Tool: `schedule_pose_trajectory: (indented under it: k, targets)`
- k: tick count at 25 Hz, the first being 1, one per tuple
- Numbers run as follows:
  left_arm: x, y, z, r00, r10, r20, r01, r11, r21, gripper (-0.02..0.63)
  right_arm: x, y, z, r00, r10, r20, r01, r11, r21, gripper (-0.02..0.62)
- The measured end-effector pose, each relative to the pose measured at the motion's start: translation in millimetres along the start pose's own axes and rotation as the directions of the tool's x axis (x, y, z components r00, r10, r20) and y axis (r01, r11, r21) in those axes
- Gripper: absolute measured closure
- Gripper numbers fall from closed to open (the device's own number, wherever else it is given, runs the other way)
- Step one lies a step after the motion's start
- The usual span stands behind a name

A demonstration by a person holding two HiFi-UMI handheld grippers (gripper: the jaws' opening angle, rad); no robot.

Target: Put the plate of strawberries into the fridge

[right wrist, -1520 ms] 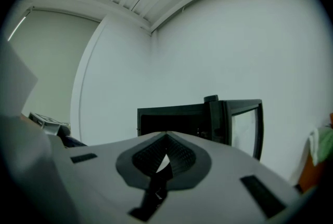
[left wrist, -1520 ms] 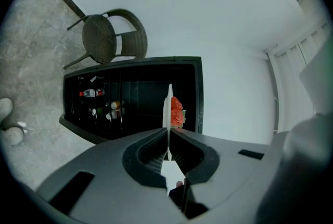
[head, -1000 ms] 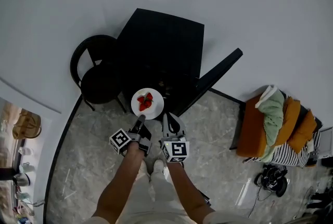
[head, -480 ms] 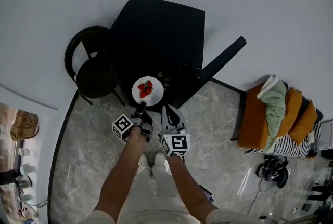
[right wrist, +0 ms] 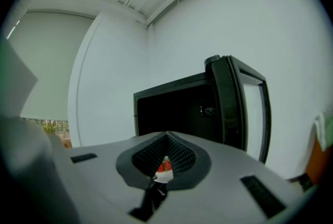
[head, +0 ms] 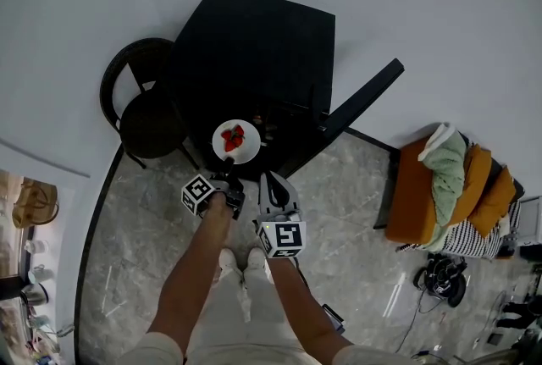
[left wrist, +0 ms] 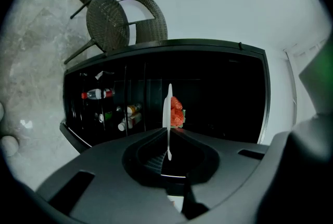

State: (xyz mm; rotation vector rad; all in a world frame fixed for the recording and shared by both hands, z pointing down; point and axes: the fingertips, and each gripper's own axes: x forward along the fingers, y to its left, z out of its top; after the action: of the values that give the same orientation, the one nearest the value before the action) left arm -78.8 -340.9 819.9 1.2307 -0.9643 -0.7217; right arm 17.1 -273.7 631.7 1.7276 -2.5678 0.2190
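A white plate (head: 238, 150) with red strawberries (head: 235, 136) hangs just in front of the open black fridge (head: 254, 41). My left gripper (head: 227, 163) is shut on the plate's near rim. In the left gripper view the plate (left wrist: 167, 114) shows edge-on between the jaws, the strawberries (left wrist: 176, 112) on its right side, and the dark fridge interior (left wrist: 218, 93) lies behind. My right gripper (head: 269, 179) sits beside the left one, to its right, jaws together and holding nothing. The fridge door (head: 360, 105) stands swung open to the right.
Bottles (left wrist: 99, 94) lie on shelves in the fridge's left part. A dark wicker chair (head: 144, 113) stands left of the fridge. An orange seat with piled clothes (head: 445, 185) is at the right, shoes (head: 440, 287) on the marble floor near it.
The left gripper has carried the plate forward, closer to the fridge opening. The right gripper has hardly shifted.
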Motion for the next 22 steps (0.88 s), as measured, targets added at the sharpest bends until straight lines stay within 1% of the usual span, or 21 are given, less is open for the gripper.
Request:
schedule_pose_trajectory:
  k: [7,11,15,18,22]
  targets:
    - [19,29,2,0.999,0.037,0.001,-0.037,0.999,-0.002,0.594,-2,-9,-2,1.0,-0.01,-0.007,0.01,1.0,-0.003,0.592]
    - [29,42,9,0.998,0.057,-0.003,-0.057,0.998,0.025,0.594,-3,-6,-4,1.0,-0.007,-0.012,0.007,1.0,-0.008,0.592]
    - [41,46,16,0.999,0.049,0.008,-0.049,0.998,0.032,0.594,-8,-10,-6,1.0,-0.015,-0.017,0.015,1.0,-0.005,0.592]
    - [47,53,20,0.998,0.061,0.02,-0.062,0.997,0.036,0.594,-11,-12,-9,1.0,-0.018,-0.022,0.018,1.0,-0.007,0.592]
    - [51,57,29,0.998,0.057,0.023,-0.058,0.998,0.034,0.594,-11,-13,-11,1.0,-0.018,-0.024,0.018,1.0,-0.006,0.592]
